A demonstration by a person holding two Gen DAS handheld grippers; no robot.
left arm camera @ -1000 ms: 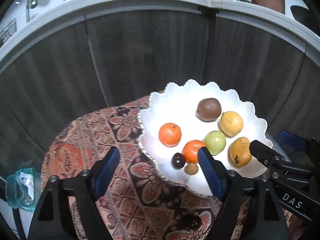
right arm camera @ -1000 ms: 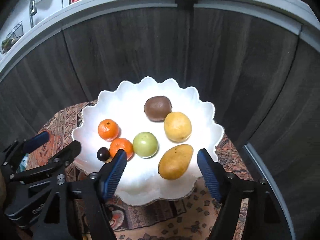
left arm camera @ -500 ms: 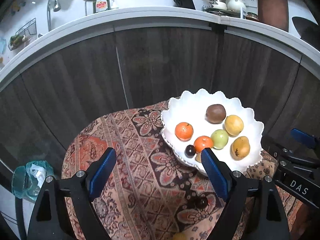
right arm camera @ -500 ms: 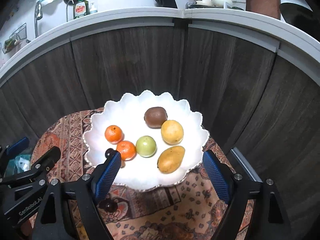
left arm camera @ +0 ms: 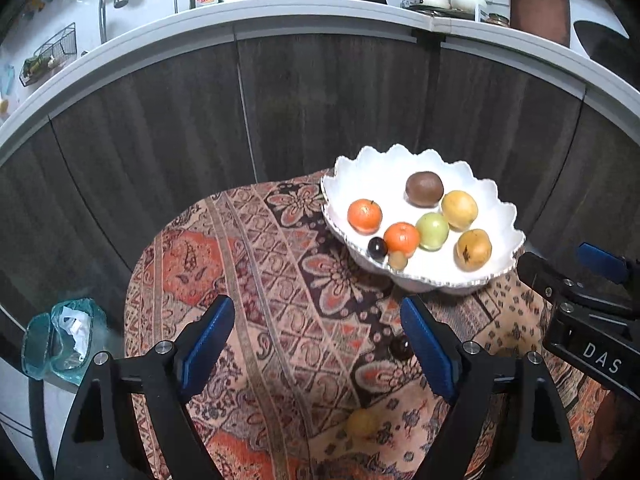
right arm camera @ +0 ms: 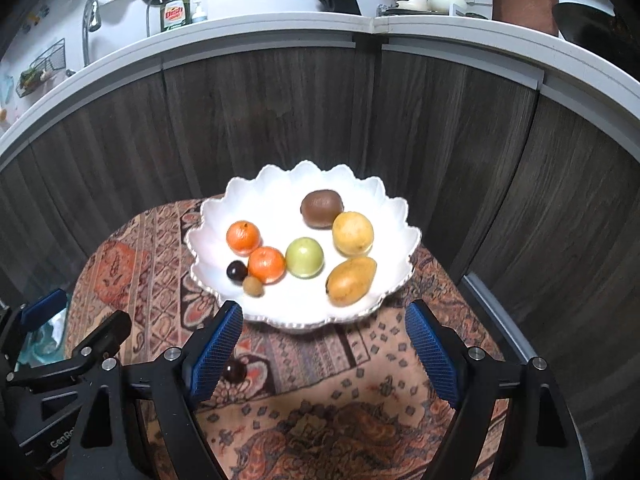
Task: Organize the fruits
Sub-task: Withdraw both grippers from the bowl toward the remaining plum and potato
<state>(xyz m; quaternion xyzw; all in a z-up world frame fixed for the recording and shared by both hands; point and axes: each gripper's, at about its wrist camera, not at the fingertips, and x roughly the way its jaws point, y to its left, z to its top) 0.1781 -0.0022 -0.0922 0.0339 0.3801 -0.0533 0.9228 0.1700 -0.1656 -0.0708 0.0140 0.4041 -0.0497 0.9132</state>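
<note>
The left gripper [left arm camera: 316, 336] is hanging over the patterned cloth [left arm camera: 248, 264] with its jaws standing wide and nothing between the blue pads. A dark plum [left arm camera: 400, 347] is lying on the cloth just beside the inner face of its right-hand jaw, and a small yellow fruit [left arm camera: 362, 422] is lying nearer the camera, between the two jaw arms but touched by neither.

The right gripper [right arm camera: 326, 338] is also gaping wide (its jaws have just been opening, with only bare cloth between them). The same dark plum [right arm camera: 234, 371] is showing just beside its left-hand jaw, partly hidden by the pad.

Further out, beyond both pairs of jaws, the white scalloped bowl [right arm camera: 304, 184] is sitting on the cloth-covered worktop [right arm camera: 360, 364], well clear of the pads. It is holding two oranges [right arm camera: 243, 235], touching one another, a green apple [right arm camera: 304, 257], a brown kiwi [right arm camera: 322, 208], a yellow round fruit [right arm camera: 353, 233], a mango [right arm camera: 351, 280], a second dark plum [right arm camera: 236, 270] and a small tan fruit [right arm camera: 253, 286] near the front rim.

Behind it, dark cabinet doors [right arm camera: 280, 120] are rising to a kitchen counter [right arm camera: 256, 36].
</note>
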